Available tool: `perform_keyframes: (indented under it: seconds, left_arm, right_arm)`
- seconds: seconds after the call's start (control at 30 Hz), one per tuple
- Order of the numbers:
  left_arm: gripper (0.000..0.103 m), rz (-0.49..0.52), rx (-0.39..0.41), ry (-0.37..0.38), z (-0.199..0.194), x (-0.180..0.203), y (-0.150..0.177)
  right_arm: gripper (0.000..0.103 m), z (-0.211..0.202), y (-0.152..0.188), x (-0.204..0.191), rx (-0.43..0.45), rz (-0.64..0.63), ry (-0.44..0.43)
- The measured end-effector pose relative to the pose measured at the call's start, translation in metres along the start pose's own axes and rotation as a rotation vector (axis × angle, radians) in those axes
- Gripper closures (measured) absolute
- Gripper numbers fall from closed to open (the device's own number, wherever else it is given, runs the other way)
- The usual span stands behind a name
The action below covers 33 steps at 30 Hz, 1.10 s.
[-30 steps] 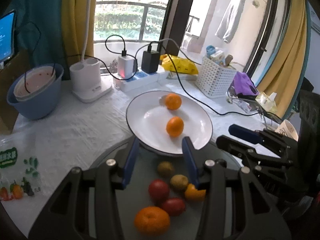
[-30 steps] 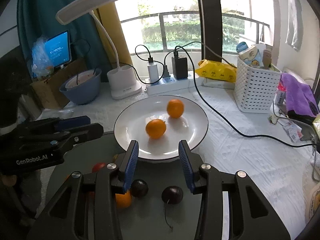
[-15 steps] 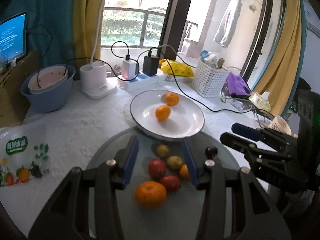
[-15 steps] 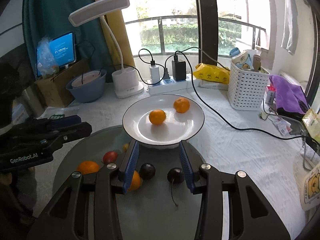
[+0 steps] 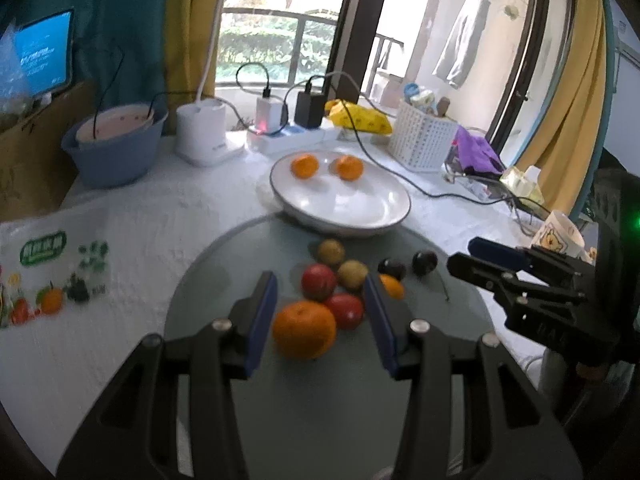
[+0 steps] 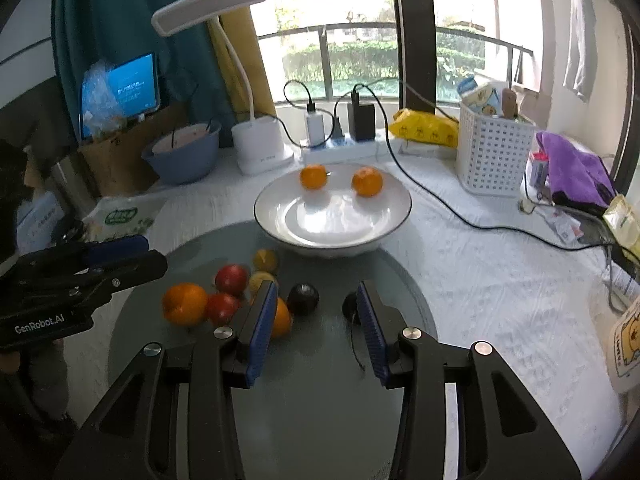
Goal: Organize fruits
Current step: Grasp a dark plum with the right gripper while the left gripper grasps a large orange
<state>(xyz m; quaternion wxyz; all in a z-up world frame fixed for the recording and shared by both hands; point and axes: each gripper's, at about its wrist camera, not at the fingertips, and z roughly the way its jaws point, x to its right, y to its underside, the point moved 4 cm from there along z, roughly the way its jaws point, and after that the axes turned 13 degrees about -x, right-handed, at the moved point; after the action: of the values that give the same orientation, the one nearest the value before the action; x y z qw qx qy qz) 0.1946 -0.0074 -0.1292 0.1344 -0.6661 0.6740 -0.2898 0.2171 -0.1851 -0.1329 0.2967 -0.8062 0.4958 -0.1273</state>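
A white plate [image 5: 340, 204] [image 6: 332, 216] holds two mandarins [image 5: 304, 166] [image 5: 349, 168] at its far side. In front of it a grey round tray [image 5: 224, 264] [image 6: 192, 256] carries a large orange [image 5: 304, 330] [image 6: 185, 304], red fruits [image 5: 318, 276], yellowish fruits [image 5: 331, 252], a small orange [image 5: 392, 286] and two dark plums [image 5: 425, 262] [image 6: 303, 298]. My left gripper [image 5: 320, 292] [image 6: 154, 254] hovers open above the large orange, pads clear of it. My right gripper [image 6: 316, 300] [image 5: 476, 258] hovers open above the plums, holding nothing.
A blue bowl [image 5: 116, 148], a lamp base [image 5: 202, 134] and a power strip with chargers [image 5: 280, 136] line the back. A black cable [image 6: 460, 216] crosses the white cloth right of the plate. A white basket [image 6: 492, 152], a mug [image 5: 558, 236] and a printed bag [image 5: 44, 272] flank the tray.
Both grippers have drawn back from the plate toward the near side of the tray. The plate now sits farther off and more of the tray's fruit shows. Jaw widths are unchanged.
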Motion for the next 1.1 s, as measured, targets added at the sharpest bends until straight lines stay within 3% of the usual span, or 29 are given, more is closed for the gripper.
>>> perform_keyframes:
  seconds: [0.23, 0.63, 1.1]
  left_arm:
    - [0.056, -0.033, -0.042, -0.009, 0.013, -0.006, 0.018]
    - [0.056, -0.024, -0.118, -0.02, 0.038, -0.006, 0.023]
    - [0.057, -0.036, -0.159, 0.027, 0.053, -0.012, 0.021]
  right_arm:
    - [0.059, 0.012, 0.011, 0.002, -0.042, -0.006, -0.006]
    - [0.059, 0.033, 0.008, 0.017, -0.082, 0.017, 0.0]
    - [0.059, 0.059, -0.002, 0.031, -0.137, 0.037, 0.021]
